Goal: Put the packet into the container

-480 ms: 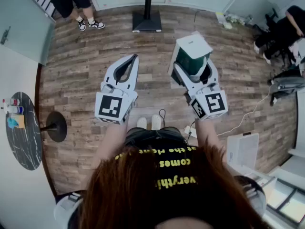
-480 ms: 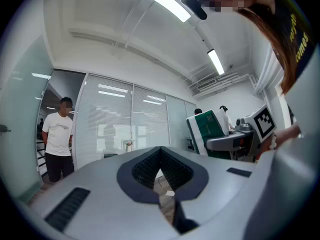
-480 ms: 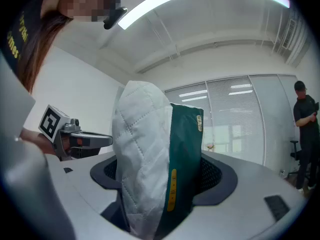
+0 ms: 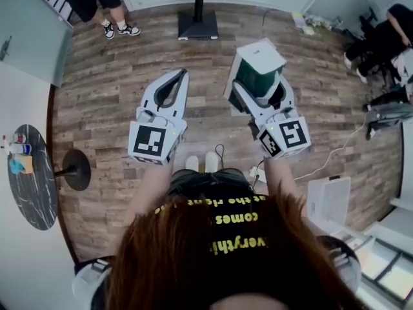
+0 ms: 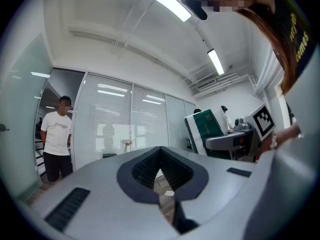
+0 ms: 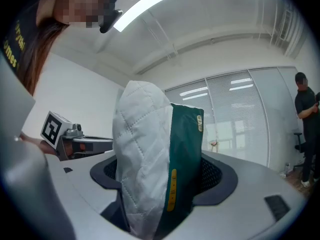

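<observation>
Bright, even indoor light comes from ceiling strip lamps, which flare white in both gripper views. The wood floor carries only faint, soft shadows. Fisheye distortion bends lines toward the edges, and the gripper-view corners fall black. The packet is sharp, its green side darker.

We see the packet as white quilted wrap, cloth-like, with a smooth, faintly glossy green face. The left claw and right claw wear matt grey plastic shells; their pads are dark and finely ribbed. The floor is matt, wood-grained plank.
</observation>
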